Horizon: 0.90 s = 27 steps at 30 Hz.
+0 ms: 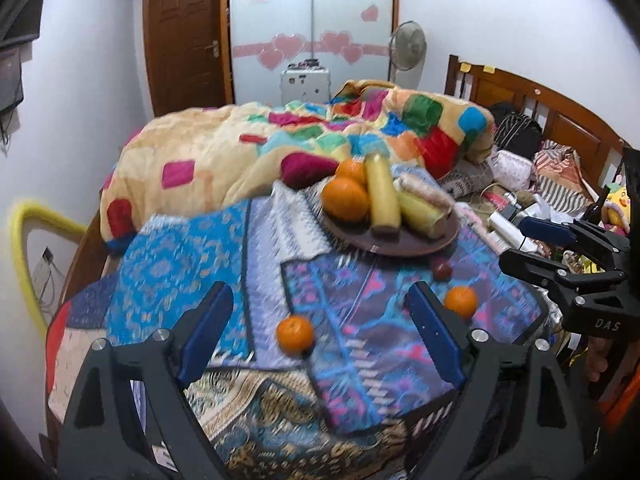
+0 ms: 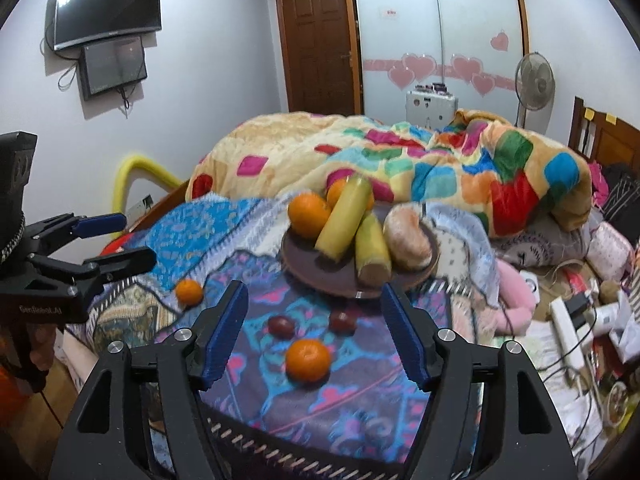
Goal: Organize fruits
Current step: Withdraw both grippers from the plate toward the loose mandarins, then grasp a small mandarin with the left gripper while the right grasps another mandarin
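Note:
A brown plate (image 1: 400, 250) (image 2: 304, 276) on the patterned cloth holds two oranges (image 1: 346, 198), two yellow bananas (image 2: 346, 220) and a pale speckled fruit (image 2: 408, 240). Loose on the cloth lie an orange (image 1: 295, 334) (image 2: 189, 292), a second orange (image 1: 461, 301) (image 2: 308, 360) and two dark red fruits (image 2: 281, 326) (image 2: 343, 322). My left gripper (image 1: 319, 294) (image 2: 128, 240) is open, with the first orange lying between its fingers, untouched. My right gripper (image 2: 314, 294) (image 1: 514, 242) is open above the second orange and holds nothing.
A bunched colourful quilt (image 1: 248, 152) lies behind the plate. Clutter, cables and a power strip (image 2: 568, 332) cover the bed's right side. A wooden headboard (image 1: 560, 116), a fan (image 2: 534, 80), a door (image 2: 316, 48) and wall screens (image 2: 108, 12) stand around.

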Available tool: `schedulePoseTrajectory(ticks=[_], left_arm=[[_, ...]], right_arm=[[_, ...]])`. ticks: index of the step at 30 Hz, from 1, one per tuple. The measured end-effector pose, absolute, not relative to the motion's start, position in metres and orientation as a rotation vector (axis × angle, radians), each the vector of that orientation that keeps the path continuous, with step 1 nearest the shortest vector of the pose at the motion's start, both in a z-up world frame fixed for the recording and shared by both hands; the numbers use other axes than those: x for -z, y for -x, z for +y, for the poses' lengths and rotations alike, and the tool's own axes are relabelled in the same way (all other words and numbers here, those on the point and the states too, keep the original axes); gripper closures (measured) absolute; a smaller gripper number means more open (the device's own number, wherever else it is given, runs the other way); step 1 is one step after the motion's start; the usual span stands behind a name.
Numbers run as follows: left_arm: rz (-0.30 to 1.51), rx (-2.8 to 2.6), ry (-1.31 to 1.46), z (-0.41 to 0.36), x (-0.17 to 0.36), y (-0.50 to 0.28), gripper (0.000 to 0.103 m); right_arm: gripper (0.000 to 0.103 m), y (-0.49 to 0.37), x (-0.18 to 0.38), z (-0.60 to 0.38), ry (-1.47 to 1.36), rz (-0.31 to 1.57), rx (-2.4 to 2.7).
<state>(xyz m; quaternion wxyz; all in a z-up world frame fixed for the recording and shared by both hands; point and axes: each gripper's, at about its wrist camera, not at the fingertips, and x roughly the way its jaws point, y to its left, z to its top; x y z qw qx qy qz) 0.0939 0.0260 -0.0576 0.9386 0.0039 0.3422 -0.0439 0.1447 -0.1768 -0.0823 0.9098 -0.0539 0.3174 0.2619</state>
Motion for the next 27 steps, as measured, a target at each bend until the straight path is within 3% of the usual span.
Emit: schedulePoseTrajectory(ticks=[11,15,17,22,27], left_arm=[[0.772,0.068,0.012,0.047,0.112,-0.096,0.014],[0.799,0.083,0.004,0.048,0.123,-0.105,0.03],[0.812,0.088,-0.005,0.048,0.127,-0.109,0.037],[0.817,0.088,-0.008,0.049,0.134,-0.118,0.05],[0.829,0.116,0.027,0.051,0.138,-0.126,0.06]], right_arm=[[0.037,-0.144,0.137,-0.168,0.154,0.746,-0.51],[0.04,-0.146,0.144,-0.169,0.149,0.756,-0.501],[0.055,-0.148,0.145,-0.169,0.144,0.761,-0.498],[0.068,-0.15,0.146,-0.171,0.111,0.773,-0.531],[0.068,-0.147,0.146,-0.168,0.134,0.758,-0.532]])
